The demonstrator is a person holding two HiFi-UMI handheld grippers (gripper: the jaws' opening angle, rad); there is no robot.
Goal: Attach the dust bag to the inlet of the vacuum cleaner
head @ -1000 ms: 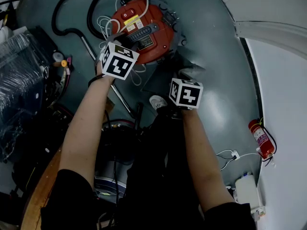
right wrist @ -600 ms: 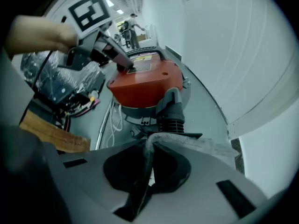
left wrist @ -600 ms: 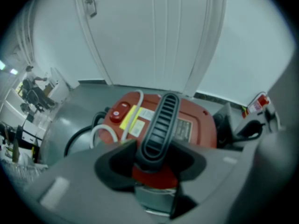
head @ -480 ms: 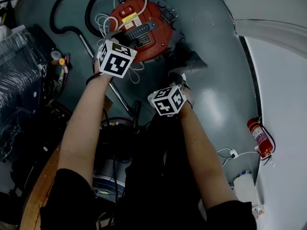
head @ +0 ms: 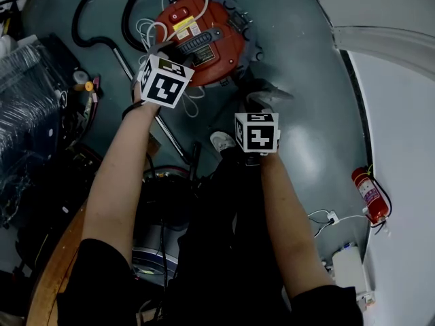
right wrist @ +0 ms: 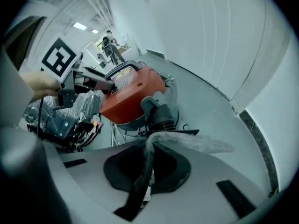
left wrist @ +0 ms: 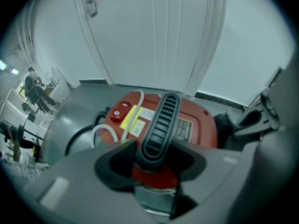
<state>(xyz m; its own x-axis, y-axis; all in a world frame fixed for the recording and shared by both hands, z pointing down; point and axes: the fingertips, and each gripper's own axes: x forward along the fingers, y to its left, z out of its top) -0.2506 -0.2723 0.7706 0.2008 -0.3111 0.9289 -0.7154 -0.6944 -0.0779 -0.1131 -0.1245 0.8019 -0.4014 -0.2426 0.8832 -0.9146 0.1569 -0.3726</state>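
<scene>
A person works over a red vacuum (head: 228,46) on the floor (head: 306,66), with tongs in each hand. The left tongs (left wrist: 155,164) are clamped across the vacuum's black handle (left wrist: 161,120), apparently steadying the machine. The right tongs (right wrist: 145,171) are closed tight on a thin edge of the bag (right wrist: 196,143). The bag's pale grey body runs out to the right of the jaws, roughly level. In the head view the bag is held off the floor, just beside the vacuum's near right side and not yet on it.

Seen along the right tongs, the black inlet (right wrist: 159,113) sits ahead and a little to the left, low on the body under the red lid. The bag's long axis lies crosswise to that line. The right hand carries the bag and is the nearer to the port, so the approach looks to be its job. Whether the bag's opening faces the inlet cannot be made out.
</scene>
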